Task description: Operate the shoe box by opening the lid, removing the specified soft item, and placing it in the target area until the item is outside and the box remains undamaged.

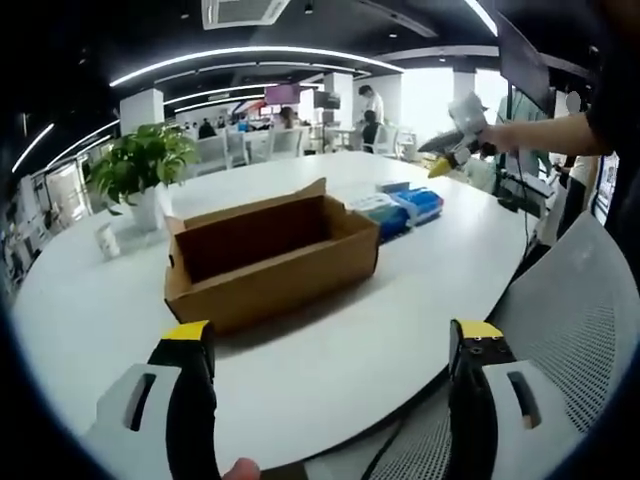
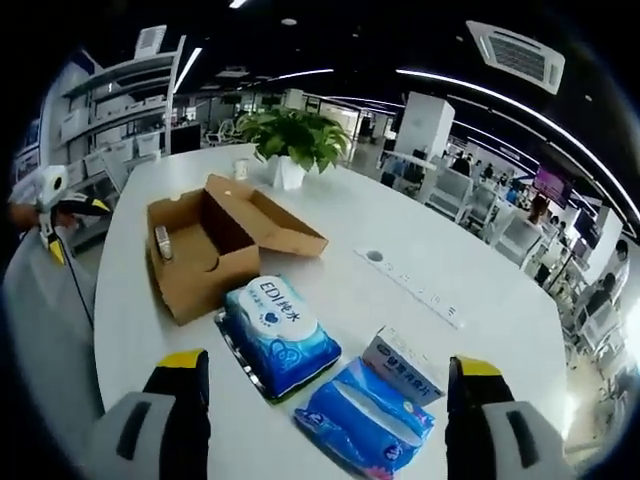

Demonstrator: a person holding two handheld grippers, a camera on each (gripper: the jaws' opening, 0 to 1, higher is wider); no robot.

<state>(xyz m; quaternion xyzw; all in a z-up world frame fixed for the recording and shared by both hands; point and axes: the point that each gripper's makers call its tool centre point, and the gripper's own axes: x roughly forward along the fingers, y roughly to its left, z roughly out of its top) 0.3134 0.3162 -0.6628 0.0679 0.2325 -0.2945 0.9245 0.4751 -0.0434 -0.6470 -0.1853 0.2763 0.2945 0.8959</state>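
Left gripper point(image 1: 332, 352): jaws wide, holding nothing, low at the table point(image 1: 400, 300) edge facing the open box point(image 1: 270, 262); plant point(image 1: 145, 165) left of it, tissue packs point(image 1: 408, 208) right, right gripper point(image 1: 455, 140) raised far right. Right gripper point(image 2: 330, 385): jaws wide, empty, over three packs point(image 2: 280, 335). This view looks into the box point(image 2: 205, 250), showing a small item point(image 2: 162, 240) on its inner wall, unclear what.
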